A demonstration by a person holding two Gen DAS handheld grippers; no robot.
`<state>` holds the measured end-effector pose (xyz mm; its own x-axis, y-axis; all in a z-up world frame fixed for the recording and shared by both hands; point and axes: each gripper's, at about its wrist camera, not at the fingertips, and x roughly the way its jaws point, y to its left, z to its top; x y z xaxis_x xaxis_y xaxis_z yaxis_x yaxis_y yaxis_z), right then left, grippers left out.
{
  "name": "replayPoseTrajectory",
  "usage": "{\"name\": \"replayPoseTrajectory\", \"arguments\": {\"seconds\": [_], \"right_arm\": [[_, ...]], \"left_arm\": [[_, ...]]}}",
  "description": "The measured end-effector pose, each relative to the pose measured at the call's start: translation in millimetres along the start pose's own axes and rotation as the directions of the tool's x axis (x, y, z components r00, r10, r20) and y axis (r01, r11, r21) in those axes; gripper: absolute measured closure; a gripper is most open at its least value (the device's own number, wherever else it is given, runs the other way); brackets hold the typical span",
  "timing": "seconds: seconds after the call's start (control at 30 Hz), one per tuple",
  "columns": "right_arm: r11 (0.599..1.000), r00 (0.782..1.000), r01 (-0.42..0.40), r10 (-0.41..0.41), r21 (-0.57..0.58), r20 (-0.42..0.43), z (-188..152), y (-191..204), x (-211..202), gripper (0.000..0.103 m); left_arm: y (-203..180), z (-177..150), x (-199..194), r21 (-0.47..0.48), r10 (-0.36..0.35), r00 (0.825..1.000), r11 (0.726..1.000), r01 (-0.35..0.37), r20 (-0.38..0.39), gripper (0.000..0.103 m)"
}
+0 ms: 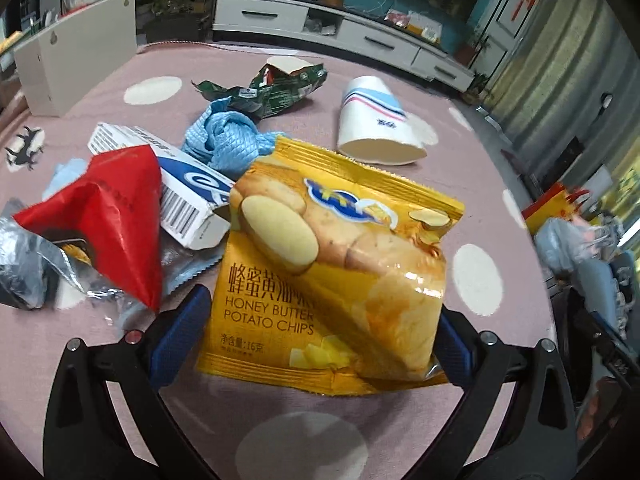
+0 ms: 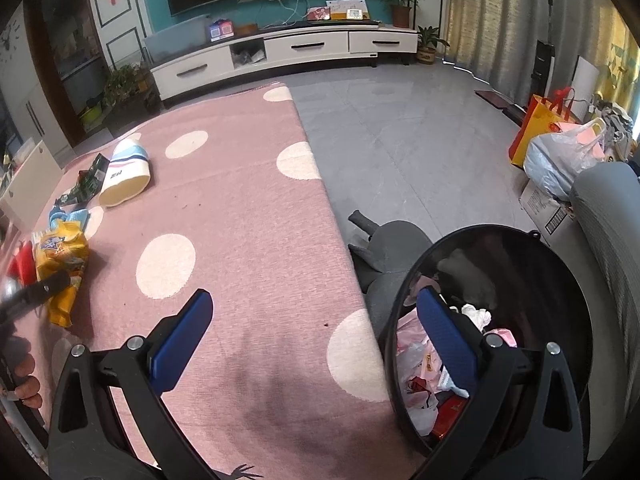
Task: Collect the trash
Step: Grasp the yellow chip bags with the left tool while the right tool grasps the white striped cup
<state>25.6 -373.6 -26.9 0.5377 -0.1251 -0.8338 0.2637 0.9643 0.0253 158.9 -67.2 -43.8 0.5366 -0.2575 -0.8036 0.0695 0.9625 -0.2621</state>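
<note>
The left claw (image 1: 316,344) is seen with its blue pads set wide apart on either side of a yellow honey butter potato chip bag (image 1: 336,268); whether the pads touch the bag cannot be told. The bag lies on a pink, white-dotted rug (image 1: 472,200). At ten o'clock from the bag a red wrapper (image 1: 108,216) is found, partly over a silver foil wrapper (image 1: 28,268), and just behind it a torn white and blue carton (image 1: 180,188) is seen. A crumpled blue cloth (image 1: 224,140) lies at twelve o'clock from the bag, close against its top edge, with a crushed green packet (image 1: 276,88) farther back. A paper cup (image 1: 378,124) with blue and pink stripes lies on its side at one o'clock. In the right wrist view, the right claw (image 2: 316,344) is held open and empty above the rug's edge, its right finger (image 2: 448,340) in front of the mouth of a black trash bin (image 2: 560,280) with wrappers inside. The chip bag is seen at nine o'clock there, and a white TV cabinet (image 2: 280,52) stands far behind.
</note>
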Motion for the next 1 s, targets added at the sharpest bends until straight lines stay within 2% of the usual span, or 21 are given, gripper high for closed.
{"name": "replayPoseTrajectory", "arguments": {"seconds": [0.07,0.13,0.17,0.2,0.27,0.37,0.4,0.5,0.63,0.77,0.9,1.0], "right_arm": [[1.0,1.0,-0.005,0.005,-0.007,-0.015,2,6,5,0.003],[0.999,0.999,-0.005,0.003,-0.038,-0.033,6,17,11,0.003],[0.999,0.999,-0.006,0.004,-0.051,-0.037,8,21,14,0.003],[0.998,0.999,-0.014,0.011,-0.066,-0.041,13,29,17,0.003],[0.996,0.998,-0.039,0.035,-0.082,-0.049,23,44,23,0.003],[0.989,0.994,-0.09,0.081,-0.12,-0.074,45,77,36,0.003],[0.986,0.993,-0.098,0.088,-0.133,-0.079,51,86,39,0.003],[0.974,0.987,-0.143,0.127,-0.177,-0.096,77,127,52,0.003],[0.96,0.976,-0.198,0.175,-0.199,-0.129,113,183,80,0.003],[0.953,0.972,-0.213,0.184,-0.214,-0.15,139,221,110,0.003],[0.959,0.968,-0.197,0.156,-0.205,-0.198,147,243,140,0.003],[0.954,0.969,-0.18,0.129,-0.24,-0.211,145,253,152,0.003]], "left_arm": [[2,-1,-2,-0.004,-0.039,0.999,0.999,0.039,-0.002,0.011],[2,-2,-3,-0.007,-0.049,0.999,0.999,0.049,0.002,0.021],[-1,-2,-5,-0.002,-0.064,0.998,0.998,0.064,0.005,0.027],[-3,-2,-6,0.003,-0.087,0.996,0.996,0.087,0.005,0.038],[-8,-3,-7,0.009,-0.111,0.994,0.994,0.111,-0.001,0.049],[-16,-4,-7,0.033,-0.091,0.996,0.995,0.091,-0.001,0.061],[-17,-5,-7,0.03,-0.105,0.995,0.994,0.105,0.001,0.069],[-16,-6,-2,0.002,-0.136,0.991,0.991,0.136,-0.014,0.08],[-10,-6,-3,-0.031,-0.165,0.986,0.986,0.165,-0.02,0.091],[-4,-8,-7,-0.064,-0.188,0.982,0.98,0.186,-0.018,0.095],[-4,-11,-16,-0.047,-0.174,0.985,0.984,0.174,0.001,0.096],[-6,-11,-20,-0.041,-0.174,0.985,0.984,0.174,0.005,0.096]]}}
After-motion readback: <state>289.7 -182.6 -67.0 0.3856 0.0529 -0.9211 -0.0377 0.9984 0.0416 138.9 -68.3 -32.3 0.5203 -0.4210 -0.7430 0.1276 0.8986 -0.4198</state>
